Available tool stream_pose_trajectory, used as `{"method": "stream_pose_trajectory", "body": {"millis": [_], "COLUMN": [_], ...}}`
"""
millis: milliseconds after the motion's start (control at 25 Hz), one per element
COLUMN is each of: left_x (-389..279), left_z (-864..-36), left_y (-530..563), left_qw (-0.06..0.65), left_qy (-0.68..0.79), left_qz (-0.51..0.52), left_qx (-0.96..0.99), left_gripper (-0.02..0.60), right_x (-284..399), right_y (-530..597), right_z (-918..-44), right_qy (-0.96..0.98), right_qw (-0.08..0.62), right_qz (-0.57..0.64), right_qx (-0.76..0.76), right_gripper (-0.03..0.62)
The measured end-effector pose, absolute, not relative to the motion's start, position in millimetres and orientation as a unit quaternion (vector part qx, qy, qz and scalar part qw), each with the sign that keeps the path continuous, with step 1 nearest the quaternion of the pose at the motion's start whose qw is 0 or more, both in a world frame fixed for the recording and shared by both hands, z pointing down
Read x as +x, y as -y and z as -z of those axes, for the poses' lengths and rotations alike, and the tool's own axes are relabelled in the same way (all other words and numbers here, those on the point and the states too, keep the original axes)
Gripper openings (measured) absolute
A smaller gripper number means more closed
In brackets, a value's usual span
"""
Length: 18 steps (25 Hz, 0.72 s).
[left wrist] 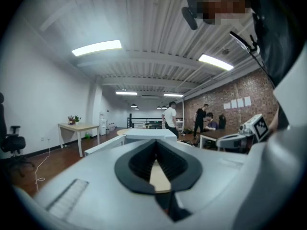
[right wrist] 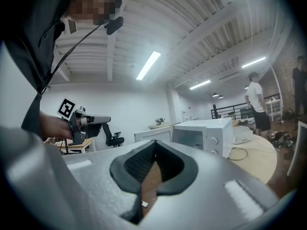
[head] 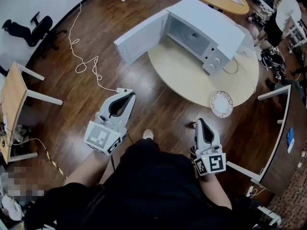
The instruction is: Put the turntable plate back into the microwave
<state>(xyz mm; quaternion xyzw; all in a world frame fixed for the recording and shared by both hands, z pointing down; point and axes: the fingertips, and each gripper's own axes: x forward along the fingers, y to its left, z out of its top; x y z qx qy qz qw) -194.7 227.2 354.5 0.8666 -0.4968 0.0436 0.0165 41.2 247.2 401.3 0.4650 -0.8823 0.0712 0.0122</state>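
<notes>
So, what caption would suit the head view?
Left hand-held gripper and right hand-held gripper, shut, face open microwave; plate lies on table.

Table [head: 182, 75]: in the middle, at the back.
Microwave [head: 206, 32]: on the table's far side, door [head: 141, 36] swung out to the left.
Plate [head: 221, 104]: on the table's near edge, right of the microwave, apart from it.
Left gripper [head: 126, 94]: over the floor [head: 72, 123], near the table.
Right gripper [head: 199, 122]: just below the plate.
Cord [head: 84, 63]: on the floor, left of the table.
</notes>
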Motion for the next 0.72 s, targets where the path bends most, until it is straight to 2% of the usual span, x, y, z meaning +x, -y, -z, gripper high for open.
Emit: {"method": "stream_pose_trajectory", "body": {"millis": [240, 720], "left_x": [-218, -224], "left_z": [-356, -343], "left_y": [-190, -166], "left_qw": [0.018, -0.001], "left_qy": [0.489, 0.458], "left_qz": [-0.025, -0.01], "left_qx": [0.872, 0.889], "left_gripper": [0.005, 0.005], "right_x": [10, -4], "right_y": [-214, -198], "right_z": [-389, -386], "right_qy": [0.879, 0.872], "right_qw": [0.006, 0.008], "right_qz": [-0.057, -0.046], "right_qx": [0.473, 0.488], "right_gripper": [0.0, 0.0]}}
